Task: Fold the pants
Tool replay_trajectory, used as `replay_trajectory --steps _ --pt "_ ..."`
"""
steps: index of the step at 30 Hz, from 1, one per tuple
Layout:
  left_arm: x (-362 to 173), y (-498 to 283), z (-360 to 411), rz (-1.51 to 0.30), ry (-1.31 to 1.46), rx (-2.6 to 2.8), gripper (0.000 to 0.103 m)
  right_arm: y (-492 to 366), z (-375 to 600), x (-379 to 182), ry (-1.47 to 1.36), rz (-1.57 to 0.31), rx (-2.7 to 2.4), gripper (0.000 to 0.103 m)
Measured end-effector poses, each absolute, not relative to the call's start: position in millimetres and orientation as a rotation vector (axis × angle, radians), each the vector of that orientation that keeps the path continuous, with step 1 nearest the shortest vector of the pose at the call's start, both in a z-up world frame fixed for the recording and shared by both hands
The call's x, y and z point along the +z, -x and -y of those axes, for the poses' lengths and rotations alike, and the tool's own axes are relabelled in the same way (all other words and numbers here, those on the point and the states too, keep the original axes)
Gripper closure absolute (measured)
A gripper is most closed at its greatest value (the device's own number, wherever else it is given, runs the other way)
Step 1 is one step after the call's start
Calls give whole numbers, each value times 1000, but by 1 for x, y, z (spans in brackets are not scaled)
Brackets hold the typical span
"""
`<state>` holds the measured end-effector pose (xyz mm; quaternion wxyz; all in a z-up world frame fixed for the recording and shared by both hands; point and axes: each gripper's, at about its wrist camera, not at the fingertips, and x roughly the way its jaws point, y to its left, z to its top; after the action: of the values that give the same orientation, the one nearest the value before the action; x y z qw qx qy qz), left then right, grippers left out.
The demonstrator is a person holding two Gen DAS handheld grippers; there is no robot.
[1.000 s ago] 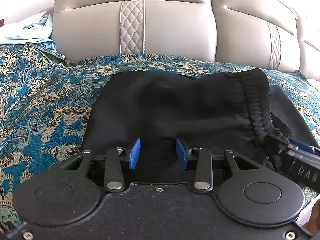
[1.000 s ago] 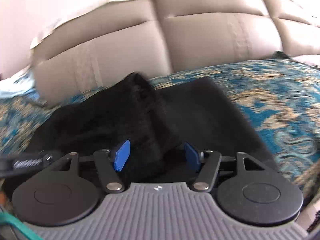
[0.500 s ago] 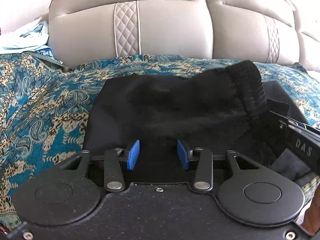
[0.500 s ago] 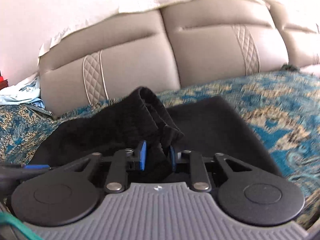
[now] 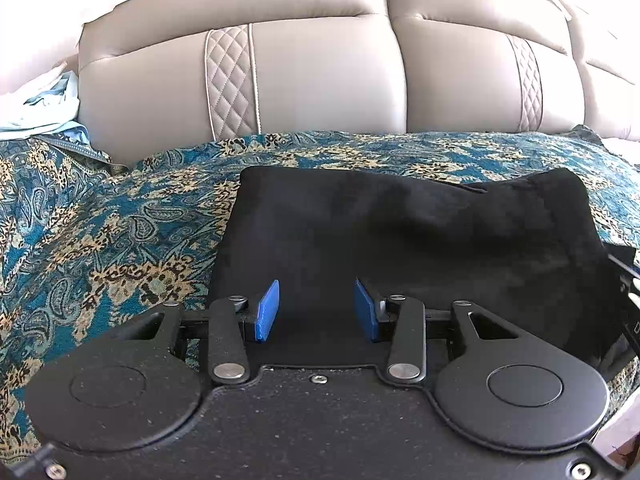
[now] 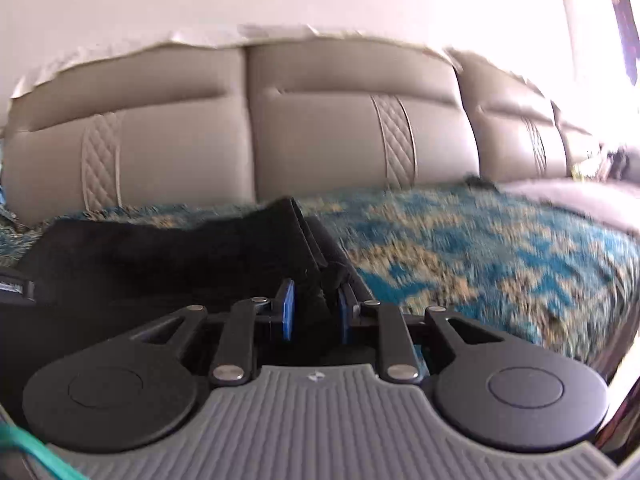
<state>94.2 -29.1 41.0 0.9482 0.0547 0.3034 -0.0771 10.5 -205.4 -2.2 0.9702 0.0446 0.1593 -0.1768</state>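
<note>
Black, soft pants (image 5: 408, 236) lie mid-frame on the patterned sofa throw (image 5: 100, 232); right gripper (image 6: 316, 312) jaws pinch a bunched edge (limp, best held at edges), left gripper (image 5: 316, 310) jaws parted.

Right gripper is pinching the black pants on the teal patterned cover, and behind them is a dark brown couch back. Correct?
Not quite: the couch back is light beige, not dark brown, as the right wrist view shows. The rest holds: the right gripper pinches the black pants on the teal patterned cover.
</note>
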Motion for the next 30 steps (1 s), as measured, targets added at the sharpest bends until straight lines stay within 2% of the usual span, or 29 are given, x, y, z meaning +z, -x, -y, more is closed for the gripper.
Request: replay_trajectory --steps 5,6,9,12,17,21,22,25,27,30 --pt "36 -99 26 -633 -120 -141 63 -12 211 -7 -96 -345 -339 71" --pt "35 -100 25 -637 -120 -138 63 -11 213 -7 -99 -346 -338 58" --pt "34 -101 23 -642 -120 -132 63 -6 214 -2 -99 -309 -364 40" --pt "34 -101 21 -641 -116 -130 63 0 208 8 -45 -216 -376 32" --pt "46 -116 17 -652 -121 -126 63 -18 212 30 15 -192 -276 30" --pt "71 -150 7 -657 -110 -117 64 -60 219 52 91 -369 -66 30" --pt "77 -160 5 -657 -89 -126 66 -67 220 54 116 -395 -36 32" --pt "83 -183 3 -686 -45 -141 82 -84 219 56 170 -441 26 42" --pt "79 -195 4 -715 -42 -167 82 -92 223 52 167 -470 65 49" --pt "69 -203 9 -714 -79 -167 82 -100 224 42 156 -501 60 52"
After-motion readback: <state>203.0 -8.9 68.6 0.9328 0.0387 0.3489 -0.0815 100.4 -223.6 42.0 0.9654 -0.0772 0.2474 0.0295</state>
